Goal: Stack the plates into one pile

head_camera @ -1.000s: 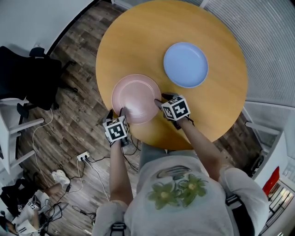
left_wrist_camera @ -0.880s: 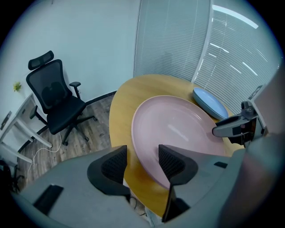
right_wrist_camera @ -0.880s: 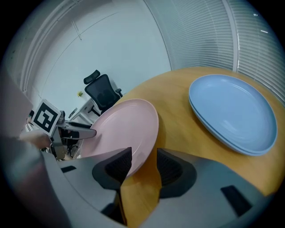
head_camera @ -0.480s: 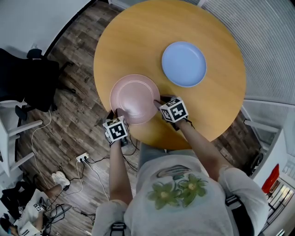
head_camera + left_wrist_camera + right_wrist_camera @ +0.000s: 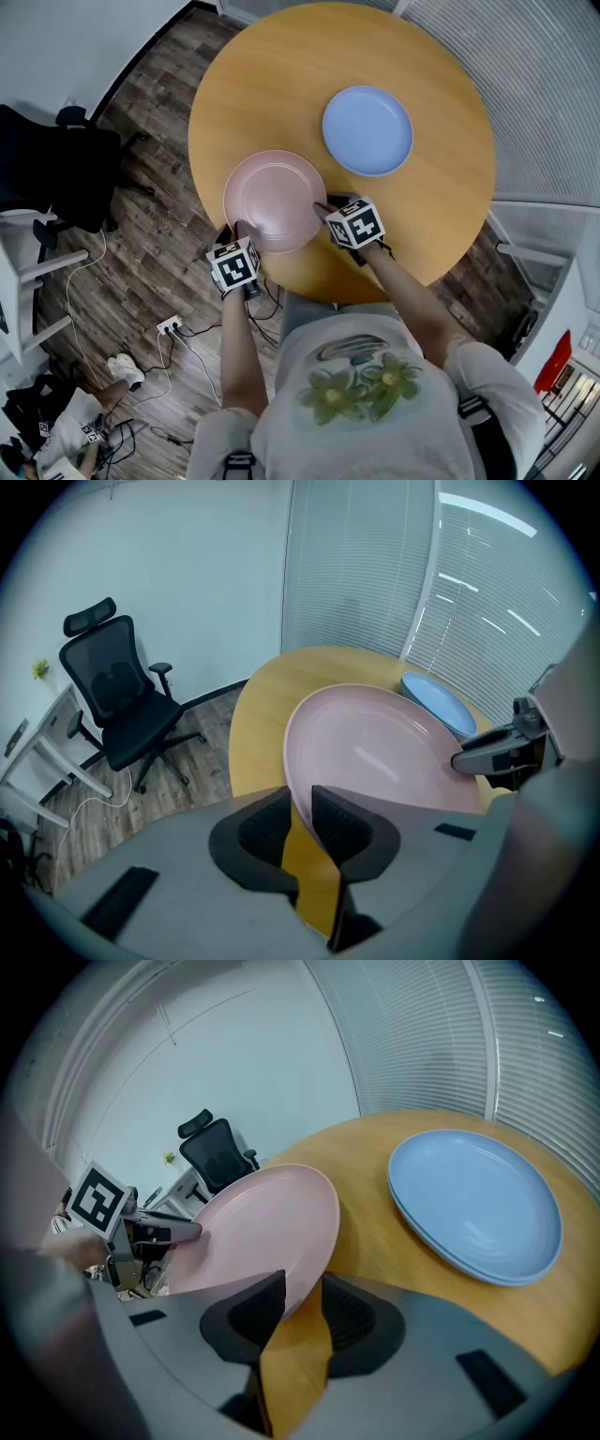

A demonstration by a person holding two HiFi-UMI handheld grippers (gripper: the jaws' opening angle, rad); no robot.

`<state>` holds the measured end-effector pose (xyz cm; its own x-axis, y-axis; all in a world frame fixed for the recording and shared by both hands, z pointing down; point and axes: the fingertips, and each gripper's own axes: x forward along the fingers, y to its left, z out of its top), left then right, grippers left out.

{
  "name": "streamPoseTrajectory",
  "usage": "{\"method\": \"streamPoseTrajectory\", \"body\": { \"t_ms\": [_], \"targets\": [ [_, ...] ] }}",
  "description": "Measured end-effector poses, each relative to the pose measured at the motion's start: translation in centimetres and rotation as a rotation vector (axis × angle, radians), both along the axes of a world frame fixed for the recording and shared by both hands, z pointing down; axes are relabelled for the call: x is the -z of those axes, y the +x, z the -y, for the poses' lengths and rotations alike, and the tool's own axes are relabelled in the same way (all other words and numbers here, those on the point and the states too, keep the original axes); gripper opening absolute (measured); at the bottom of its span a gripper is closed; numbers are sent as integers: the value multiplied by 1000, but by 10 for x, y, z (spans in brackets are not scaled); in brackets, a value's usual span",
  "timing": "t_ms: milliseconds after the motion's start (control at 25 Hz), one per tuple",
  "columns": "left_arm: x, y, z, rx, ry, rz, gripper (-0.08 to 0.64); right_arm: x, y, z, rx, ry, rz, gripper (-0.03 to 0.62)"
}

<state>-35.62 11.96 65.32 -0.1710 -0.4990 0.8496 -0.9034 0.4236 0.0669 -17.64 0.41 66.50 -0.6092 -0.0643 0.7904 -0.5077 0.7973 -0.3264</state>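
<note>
A pink plate (image 5: 275,200) (image 5: 375,747) (image 5: 253,1227) lies at the near left of the round wooden table (image 5: 262,84). A blue plate (image 5: 367,130) (image 5: 436,702) (image 5: 473,1204) lies beyond it to the right, apart from it. My left gripper (image 5: 241,230) (image 5: 300,813) is at the pink plate's near left rim, its jaws closing with the rim between the pads. My right gripper (image 5: 323,211) (image 5: 302,1302) holds the near right rim, shut on it. The plate's rim looks slightly tilted off the tabletop in both gripper views.
A black office chair (image 5: 66,159) (image 5: 122,700) stands on the wood floor left of the table. Cables and a power strip (image 5: 169,323) lie on the floor by the person's legs. Window blinds (image 5: 544,94) run along the far right.
Both grippers' jaws have closed from wide open onto the pink plate's near rim. The grippers have stayed in place at the plate's edge.
</note>
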Motion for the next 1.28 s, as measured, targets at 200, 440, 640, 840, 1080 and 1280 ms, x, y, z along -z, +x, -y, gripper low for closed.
{"method": "streamPoseTrajectory", "body": {
  "t_ms": [200, 440, 640, 840, 1080, 1280],
  "targets": [
    [22, 11, 5, -5, 54, -12, 84, 21, 12, 2, -13, 1, 13, 140],
    [44, 30, 6, -17, 87, -20, 86, 45, 32, 2, -18, 13, 17, 140],
    [59, 55, 3, -30, 95, -21, 86, 60, 58, -3, -30, 21, 19, 140],
    [66, 86, 1, -67, 93, -27, 86, 67, 91, -9, -53, 25, 7, 140],
    [72, 132, 2, -110, 89, -33, 86, 70, 141, -16, -89, 17, 1, 140],
    [73, 166, 1, -155, 80, -28, 86, 70, 179, -26, -125, 9, -5, 140]
  ]
}}
